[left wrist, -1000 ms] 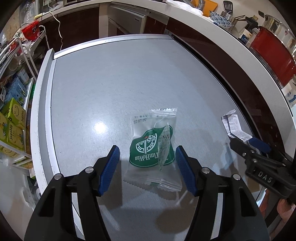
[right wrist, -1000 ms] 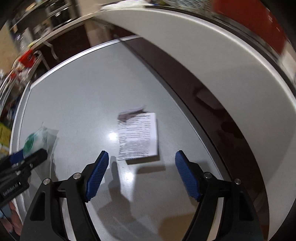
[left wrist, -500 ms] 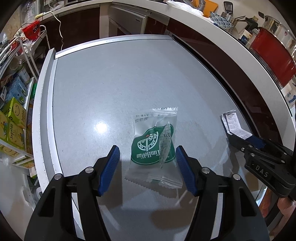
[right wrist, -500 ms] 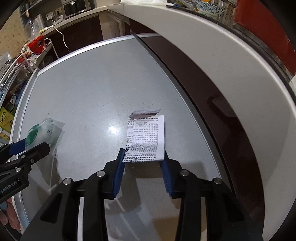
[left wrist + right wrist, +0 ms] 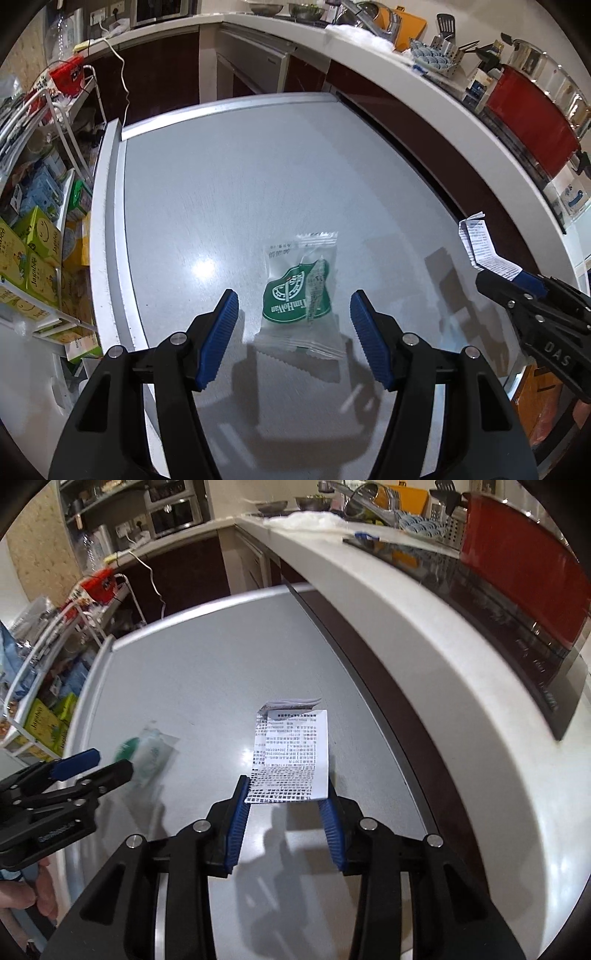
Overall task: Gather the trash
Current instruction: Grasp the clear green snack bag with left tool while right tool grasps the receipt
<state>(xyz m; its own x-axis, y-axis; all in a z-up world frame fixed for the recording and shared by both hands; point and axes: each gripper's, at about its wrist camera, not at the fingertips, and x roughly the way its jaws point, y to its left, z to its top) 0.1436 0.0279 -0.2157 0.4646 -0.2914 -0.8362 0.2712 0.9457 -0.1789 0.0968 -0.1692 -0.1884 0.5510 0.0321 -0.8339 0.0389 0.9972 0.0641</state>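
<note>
A clear snack wrapper [image 5: 299, 273] with a green logo lies flat on the grey table [image 5: 240, 177]. My left gripper [image 5: 293, 294] hovers over its near end, open, with the blue pads standing apart on either side and not pressing it. The wrapper [image 5: 147, 747] shows blurred in the right wrist view, beside the left gripper [image 5: 92, 762]. My right gripper [image 5: 286, 790] is shut on the lower edge of a printed receipt [image 5: 291, 753], which it holds up off the table. From the left wrist view the receipt [image 5: 480, 243] sticks up out of the right gripper [image 5: 517, 275].
A white counter [image 5: 424, 657] with a red pot [image 5: 524, 568] runs along the table's right side, across a dark gap. A wire rack with green cartons [image 5: 29, 258] stands at the table's left edge. A hand [image 5: 33, 897] holds the left gripper.
My right gripper closed on the near end of the receipt and lifted it off the table. My left gripper rose a little; the wrapper stayed lying where it was.
</note>
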